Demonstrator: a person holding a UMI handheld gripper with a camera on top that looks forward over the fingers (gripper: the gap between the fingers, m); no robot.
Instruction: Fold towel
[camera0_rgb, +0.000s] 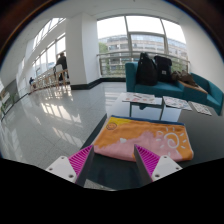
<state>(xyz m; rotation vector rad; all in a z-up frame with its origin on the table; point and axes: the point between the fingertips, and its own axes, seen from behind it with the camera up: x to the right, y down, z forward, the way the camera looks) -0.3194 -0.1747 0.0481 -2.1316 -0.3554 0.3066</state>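
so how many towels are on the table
1. A single orange and pink towel lies flat on the dark table, just ahead of the open gripper and apart from its fingers. Papers farther back are not towels; nothing suggests another is hidden.

One view only: we ride on the gripper (112, 160), looking forward along its fingers, angled slightly down. The towel (143, 138) sits near, just ahead at 12 o'clock. The sofa (170, 82) is far off at 1 o'clock, windows (130, 35) beyond.
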